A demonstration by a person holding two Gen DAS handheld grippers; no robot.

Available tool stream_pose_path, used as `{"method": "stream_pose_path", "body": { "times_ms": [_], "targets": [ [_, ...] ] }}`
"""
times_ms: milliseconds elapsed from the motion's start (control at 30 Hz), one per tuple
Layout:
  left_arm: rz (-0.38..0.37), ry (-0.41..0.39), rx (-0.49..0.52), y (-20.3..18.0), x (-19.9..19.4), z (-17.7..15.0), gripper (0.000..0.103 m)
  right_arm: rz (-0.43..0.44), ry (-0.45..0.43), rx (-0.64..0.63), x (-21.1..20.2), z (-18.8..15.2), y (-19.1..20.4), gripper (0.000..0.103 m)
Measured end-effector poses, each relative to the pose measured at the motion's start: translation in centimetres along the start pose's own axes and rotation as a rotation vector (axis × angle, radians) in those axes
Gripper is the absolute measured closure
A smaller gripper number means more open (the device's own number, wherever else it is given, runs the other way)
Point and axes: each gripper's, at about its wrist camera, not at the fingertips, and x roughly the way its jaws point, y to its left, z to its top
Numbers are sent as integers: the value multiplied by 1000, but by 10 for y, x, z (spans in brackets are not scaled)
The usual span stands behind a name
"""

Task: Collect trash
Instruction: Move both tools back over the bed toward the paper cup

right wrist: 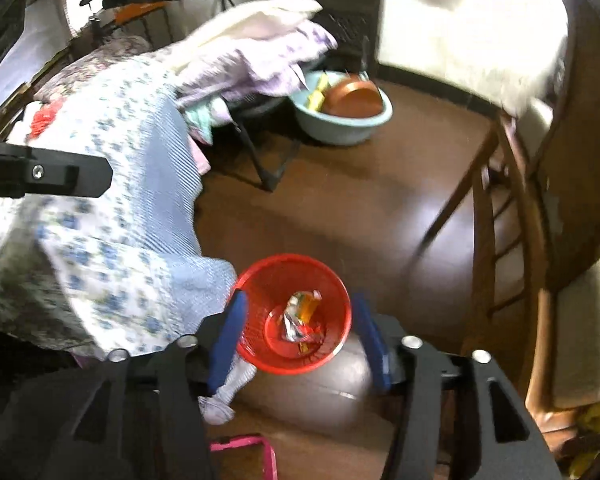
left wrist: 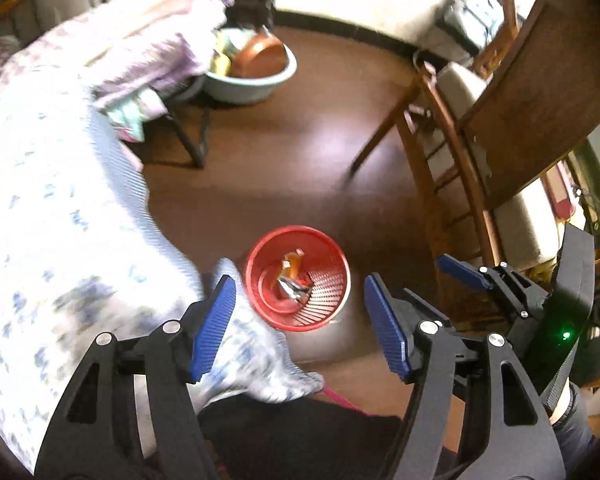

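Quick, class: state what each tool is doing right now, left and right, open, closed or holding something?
Left tool: open, holding nothing.
Right tool: open, holding nothing, above the red basket.

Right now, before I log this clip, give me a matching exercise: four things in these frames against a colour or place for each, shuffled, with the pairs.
Things:
1. mesh waste basket
2. wash basin
3. crumpled wrappers
4. floral blanket

Descriptions:
A. pale teal, on the floor by the far wall, with a brown bowl in it
B. lying inside the basket
C. red, standing on the brown floor
D. white with blue print, draped down at the left

Pairs: 1-C, 2-A, 3-B, 4-D
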Motion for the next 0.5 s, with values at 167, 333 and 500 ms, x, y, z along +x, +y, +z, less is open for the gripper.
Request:
{"method": "stream_pose_path", "body": {
  "times_ms": [167,333,500],
  "targets": [
    [80,-124,-65,40,-55,-26,26,7,-79,-40,-30,24,42,24],
    [156,-217,-164,93,-99,-45,25,55,-153,-108,-55,56,101,16],
    [214,-289,-251,140,-131,-62,24,106,-176,-162,-54,81,155,16]
  ]
}}
